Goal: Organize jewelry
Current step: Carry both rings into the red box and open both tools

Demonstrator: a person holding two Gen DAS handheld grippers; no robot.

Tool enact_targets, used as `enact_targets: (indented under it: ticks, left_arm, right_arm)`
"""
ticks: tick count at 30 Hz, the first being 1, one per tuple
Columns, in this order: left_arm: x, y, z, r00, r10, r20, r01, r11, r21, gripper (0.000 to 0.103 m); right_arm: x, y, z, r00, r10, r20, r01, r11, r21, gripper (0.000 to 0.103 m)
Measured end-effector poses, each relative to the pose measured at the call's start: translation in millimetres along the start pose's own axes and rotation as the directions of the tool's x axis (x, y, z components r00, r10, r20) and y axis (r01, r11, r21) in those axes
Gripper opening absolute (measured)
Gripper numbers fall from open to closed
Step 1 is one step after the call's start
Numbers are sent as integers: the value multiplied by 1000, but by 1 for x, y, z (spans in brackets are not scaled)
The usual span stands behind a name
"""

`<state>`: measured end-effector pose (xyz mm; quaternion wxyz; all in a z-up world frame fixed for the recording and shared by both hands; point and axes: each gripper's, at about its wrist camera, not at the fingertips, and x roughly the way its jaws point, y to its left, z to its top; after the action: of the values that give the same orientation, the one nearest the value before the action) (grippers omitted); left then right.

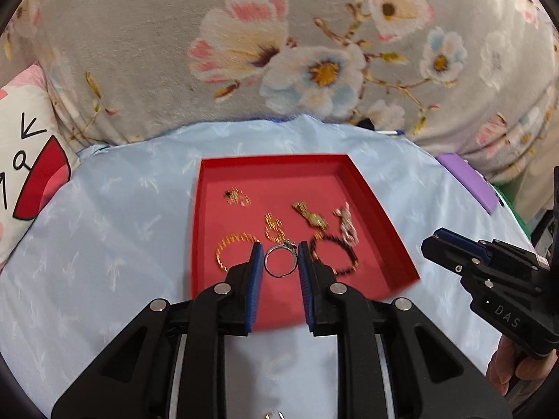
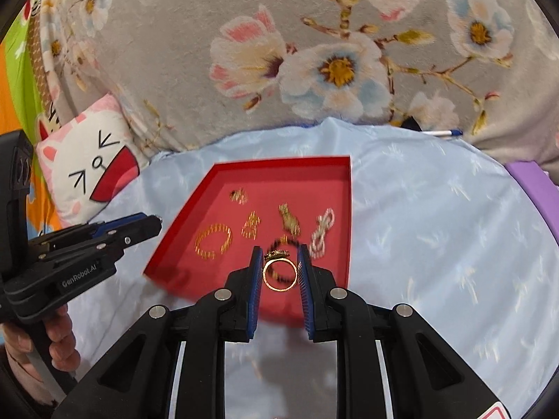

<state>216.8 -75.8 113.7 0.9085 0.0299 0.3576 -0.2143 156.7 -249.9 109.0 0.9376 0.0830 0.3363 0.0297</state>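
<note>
The left tool (image 1: 279,256) grips a silver ring (image 1: 280,259) between its blue pads, hoop facing the camera, stone setting at the top, away from the tool. The right tool (image 2: 279,269) likewise clamps a gold ring (image 2: 279,272), hoop face-on, ornament on the far side. Beyond both tips lies the red tray (image 1: 384,230) on the pale blue surface (image 1: 104,244). Left of the left tool's tip lies a gold bangle (image 1: 232,249), right of it a dark beaded bracelet (image 1: 335,255), and further ahead a gold charm (image 1: 311,216) lies slanted.
</note>
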Motion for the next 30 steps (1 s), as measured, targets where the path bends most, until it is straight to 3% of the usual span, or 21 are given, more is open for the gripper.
enact_targets:
  ticks: [9,16,22,23,25,30]
  left_arm:
    - [65,25,35,997,64,-43,-65,997,-31,19]
    - [107,37,37,989,107,-98,-112,993,-41,20]
    - [125,39,35,986,117,-121,-122,992,-38,21]
    - [126,39,35,984,130,-120,-135,990,-40,23]
    - [127,40,35,982,150,-116,-157,987,-45,40]
    - [115,42,35,983,160,-84,-165,985,-55,50]
  right_arm:
    - [79,-11,47,998,-20,-56,22,999,41,18]
    - [129,-12,51,990,-63,-125,66,998,20,18]
    - [143,-12,52,985,-88,-146,90,996,5,19]
    - [143,-12,52,985,-97,-144,98,995,4,21]
    - [142,-12,51,985,-104,-134,105,994,1,22]
    - [127,-15,50,991,-94,-96,96,995,14,23]
